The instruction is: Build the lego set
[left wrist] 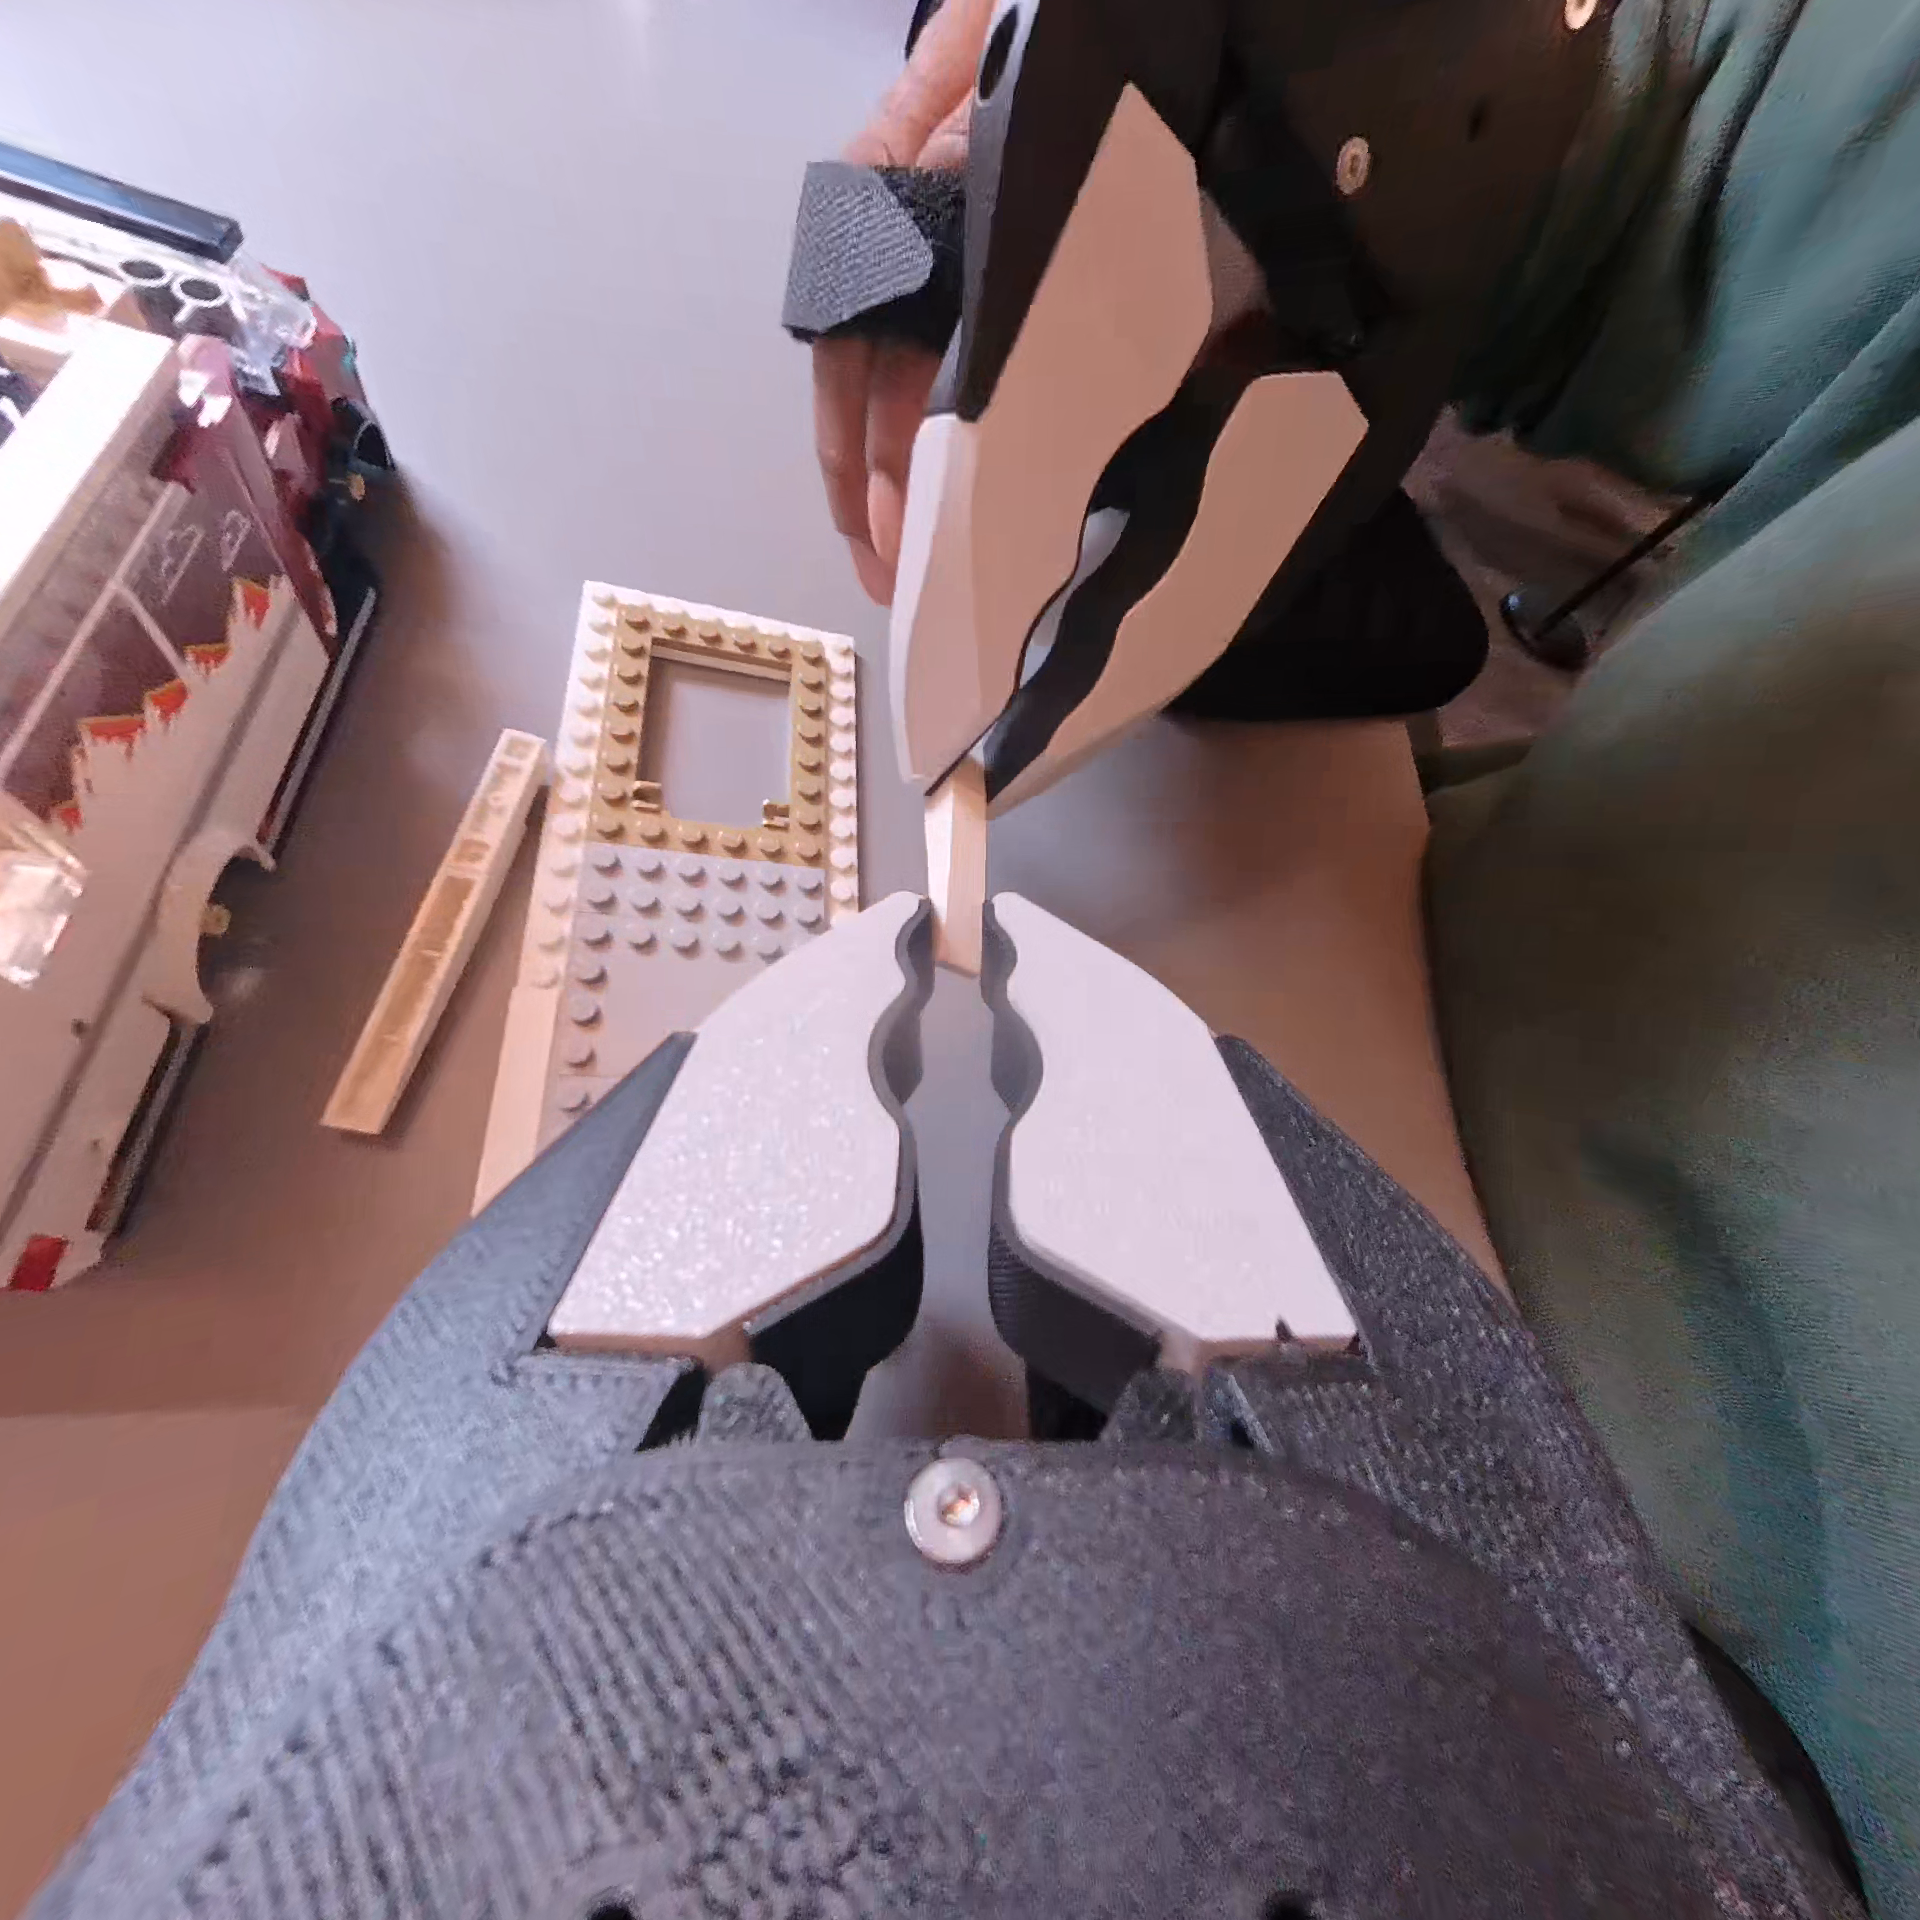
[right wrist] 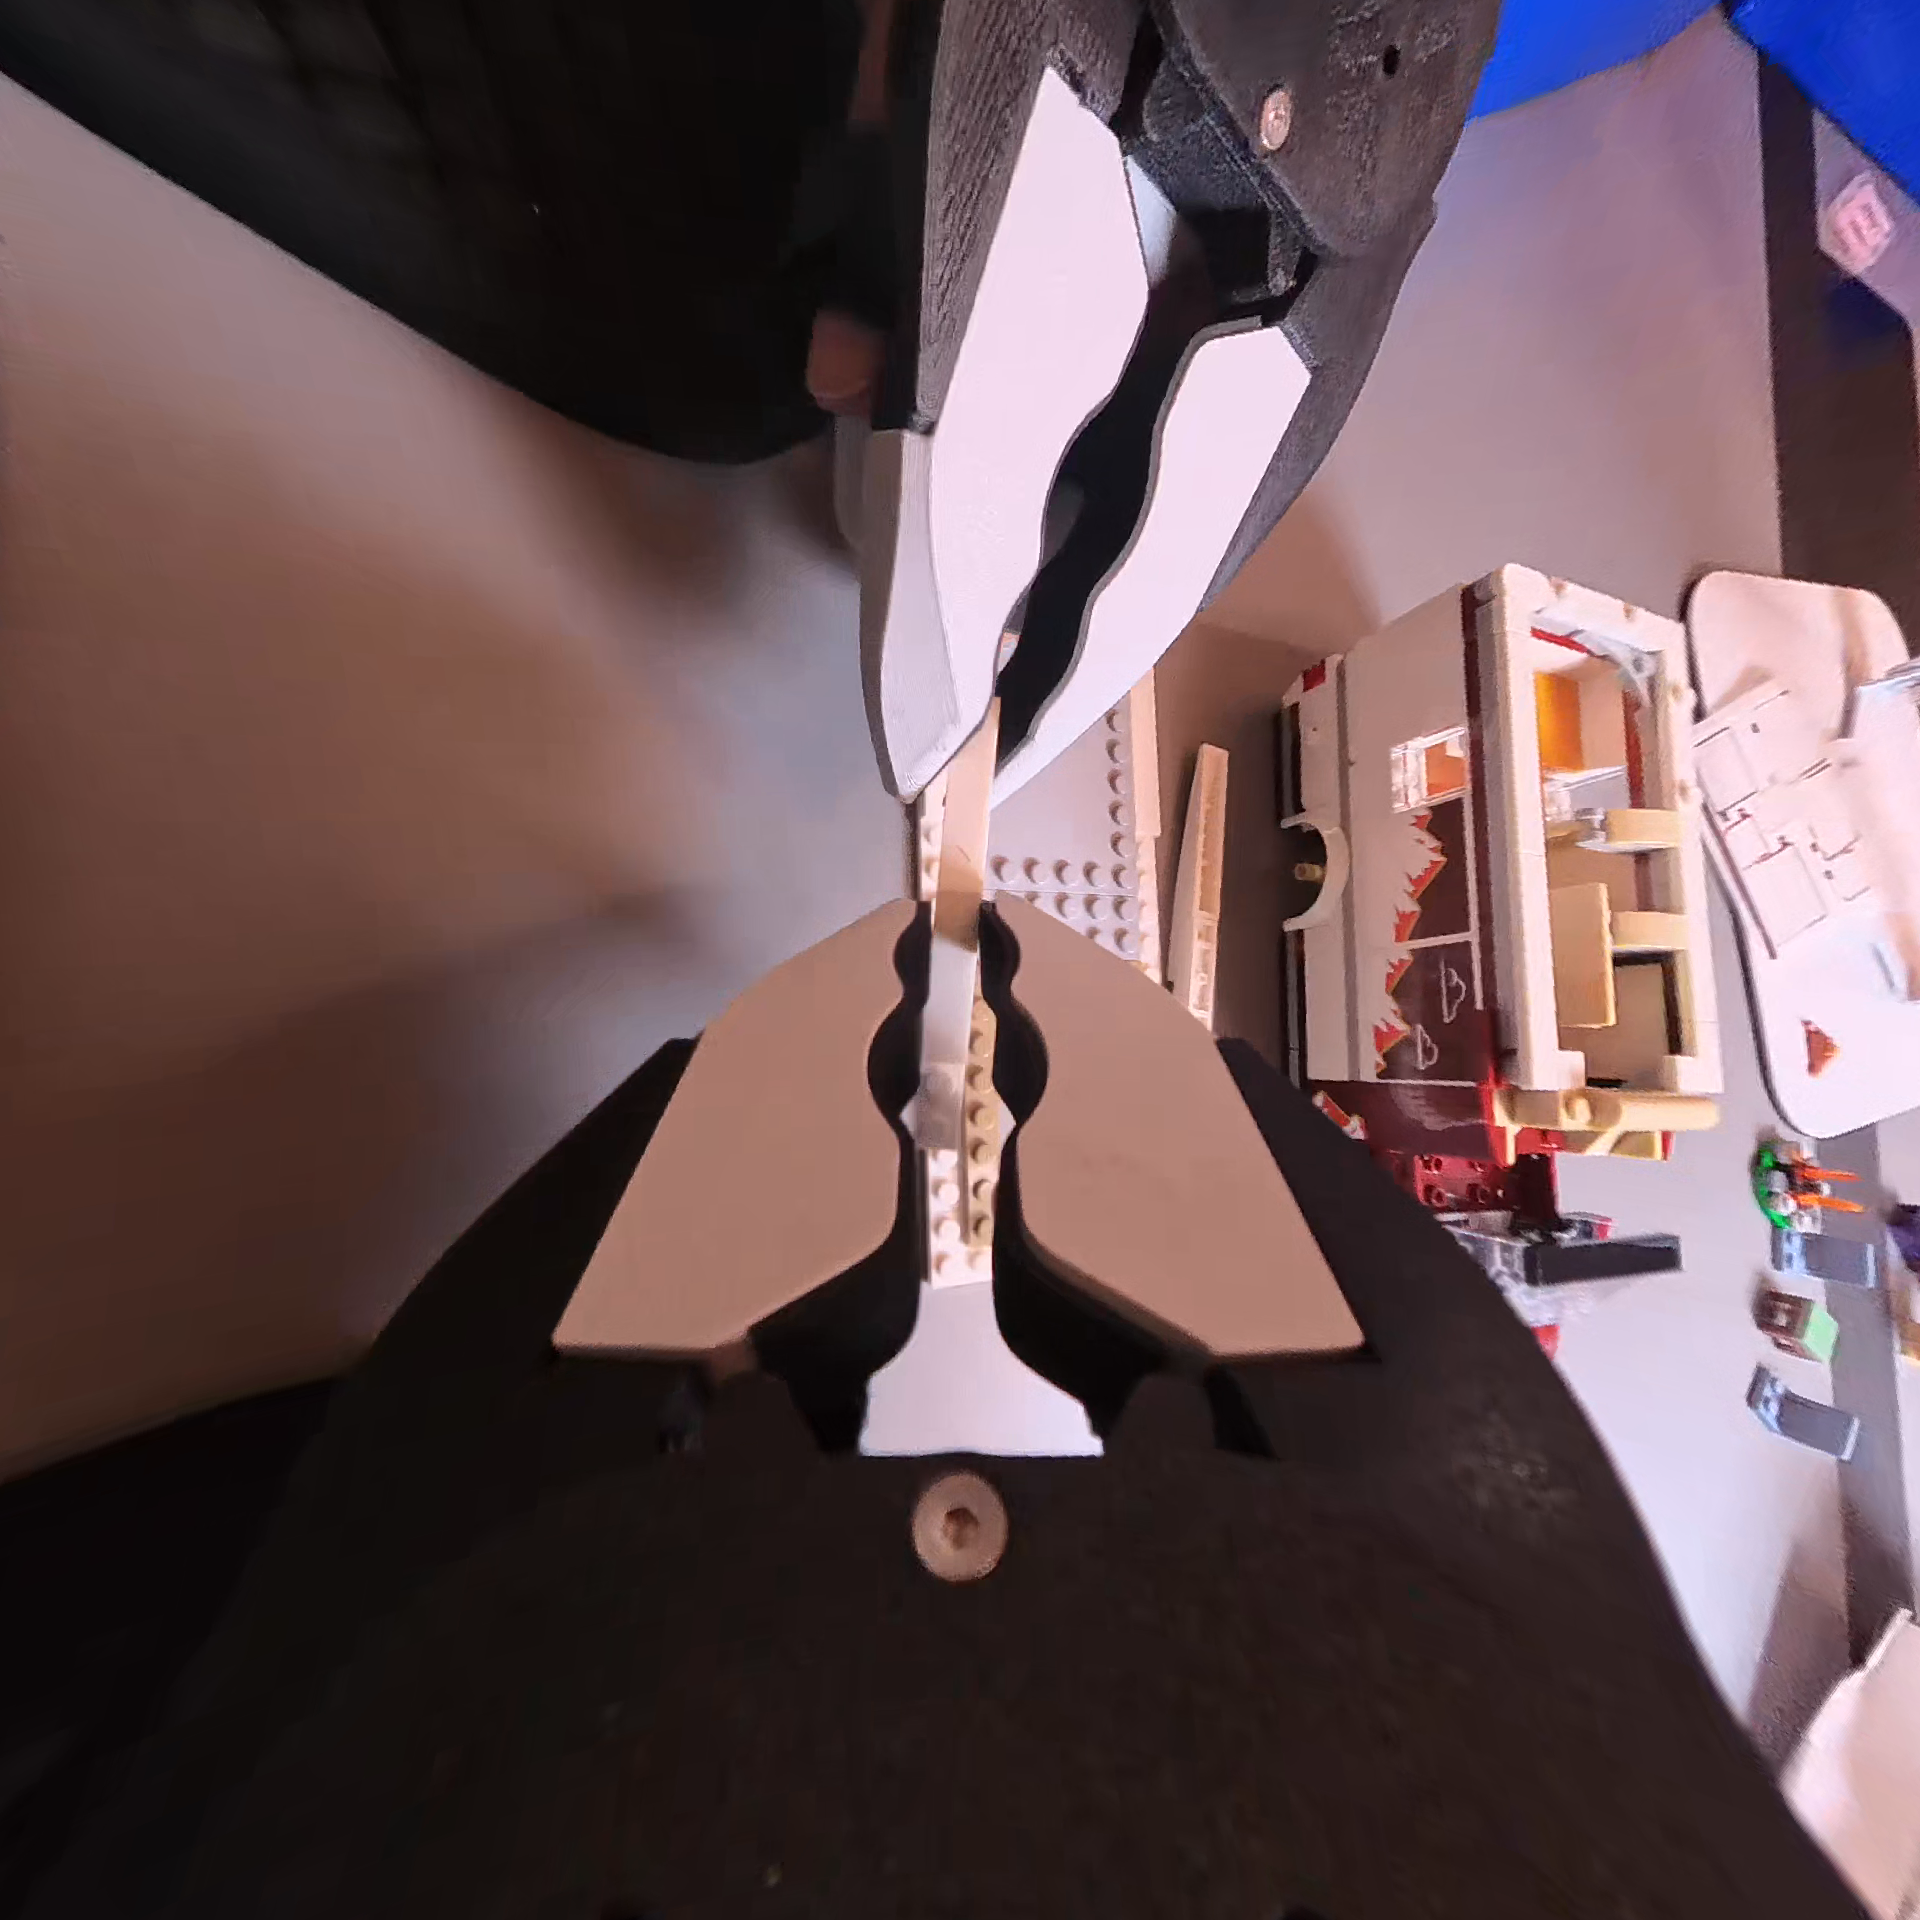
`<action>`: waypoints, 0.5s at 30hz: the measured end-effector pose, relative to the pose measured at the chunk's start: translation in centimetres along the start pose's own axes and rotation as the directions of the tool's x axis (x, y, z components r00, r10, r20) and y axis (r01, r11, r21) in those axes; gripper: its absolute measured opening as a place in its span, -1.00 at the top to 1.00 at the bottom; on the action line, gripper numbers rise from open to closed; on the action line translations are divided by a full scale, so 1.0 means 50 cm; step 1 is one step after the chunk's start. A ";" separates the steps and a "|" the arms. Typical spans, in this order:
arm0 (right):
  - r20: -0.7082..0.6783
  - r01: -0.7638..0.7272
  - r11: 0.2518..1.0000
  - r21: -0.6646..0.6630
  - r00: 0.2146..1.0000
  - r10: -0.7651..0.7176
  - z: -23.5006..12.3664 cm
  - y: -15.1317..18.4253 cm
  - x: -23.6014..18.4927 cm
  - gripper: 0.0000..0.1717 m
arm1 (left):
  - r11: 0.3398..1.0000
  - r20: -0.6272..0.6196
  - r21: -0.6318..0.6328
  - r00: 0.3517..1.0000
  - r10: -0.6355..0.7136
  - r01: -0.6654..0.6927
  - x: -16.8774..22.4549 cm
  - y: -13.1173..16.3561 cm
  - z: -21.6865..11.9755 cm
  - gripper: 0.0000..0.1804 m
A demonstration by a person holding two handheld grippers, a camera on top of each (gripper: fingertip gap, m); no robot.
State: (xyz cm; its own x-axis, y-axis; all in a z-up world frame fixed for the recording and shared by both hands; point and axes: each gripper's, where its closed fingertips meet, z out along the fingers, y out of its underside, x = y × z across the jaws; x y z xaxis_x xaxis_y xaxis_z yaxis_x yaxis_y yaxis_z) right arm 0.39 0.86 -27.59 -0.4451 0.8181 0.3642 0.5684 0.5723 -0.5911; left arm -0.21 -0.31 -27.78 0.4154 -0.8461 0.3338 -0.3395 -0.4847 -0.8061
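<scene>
The grey table (left wrist: 520, 260) carries a white and dark red brick-built van (left wrist: 135, 748), open-topped, at its far side. Near it lies a studded plate (left wrist: 707, 831), white-edged, tan around a rectangular opening and grey at the near end. Just beside the plate lies a long white strip (left wrist: 436, 935), apart from both grippers. A few small figures (right wrist: 1808, 1278) stand past the van.

Above the table, next to the plate, both grippers meet on one small part. The left gripper (left wrist: 961, 920) is clamped on the near end of a slim cream bar (left wrist: 958, 862), its fingertips pressing from both sides. The right gripper (right wrist: 951, 914) pinches the other end of the same bar, which runs on between its fingers toward the camera. The bar hangs clear of the table, bridging the two, held by each at once. A hand (left wrist: 873, 436) shows behind the right gripper
</scene>
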 end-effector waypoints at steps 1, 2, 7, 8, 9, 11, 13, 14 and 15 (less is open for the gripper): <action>0.015 -0.011 1.000 -0.014 1.000 0.011 0.001 0.001 0.001 0.91 | 1.000 0.006 -0.005 1.000 -0.001 0.001 -0.002 0.002 0.001 0.91; 0.036 -0.024 0.999 -0.024 0.999 0.025 0.003 0.003 0.002 0.91 | 1.000 0.020 -0.013 1.000 0.012 -0.012 -0.004 0.004 0.001 0.91; 0.187 -0.053 0.984 -0.172 0.979 0.086 0.023 0.047 -0.001 0.91 | 0.957 0.207 -0.168 0.941 0.267 -0.235 -0.050 0.033 -0.024 0.80; 0.211 -0.059 0.978 -0.200 0.972 0.102 0.028 0.053 -0.003 0.91 | 0.948 0.235 -0.193 0.926 0.297 -0.255 -0.058 0.038 -0.027 0.79; 0.218 -0.049 0.975 -0.218 0.971 0.097 0.032 0.057 -0.003 0.91 | 0.940 0.241 -0.210 0.917 0.318 -0.270 -0.060 0.043 -0.026 0.80; 0.238 -0.040 0.966 -0.254 0.966 0.102 0.038 0.064 -0.006 0.91 | 0.927 0.237 -0.221 0.905 0.354 -0.304 -0.054 0.046 -0.021 0.86; 0.250 -0.049 0.962 -0.269 0.961 0.119 0.041 0.065 -0.007 0.91 | 0.910 0.242 -0.238 0.887 0.394 -0.339 -0.053 0.047 -0.016 0.94; 0.250 -0.052 0.960 -0.276 0.960 0.124 0.042 0.066 -0.006 0.91 | 0.904 0.246 -0.244 0.879 0.408 -0.351 -0.053 0.047 -0.013 0.96; 0.247 -0.051 0.959 -0.278 0.961 0.123 0.044 0.065 -0.004 0.91 | 0.901 0.245 -0.247 0.876 0.415 -0.358 -0.051 0.047 -0.010 0.98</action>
State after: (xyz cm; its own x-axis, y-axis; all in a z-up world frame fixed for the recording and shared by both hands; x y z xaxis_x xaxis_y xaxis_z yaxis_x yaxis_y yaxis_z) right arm 0.84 2.43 -31.17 -0.5288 0.8429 0.1000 0.7605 0.5228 -0.3851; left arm -2.49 0.62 -30.27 0.4296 -0.8884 -0.1618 -0.6627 -0.1885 -0.7248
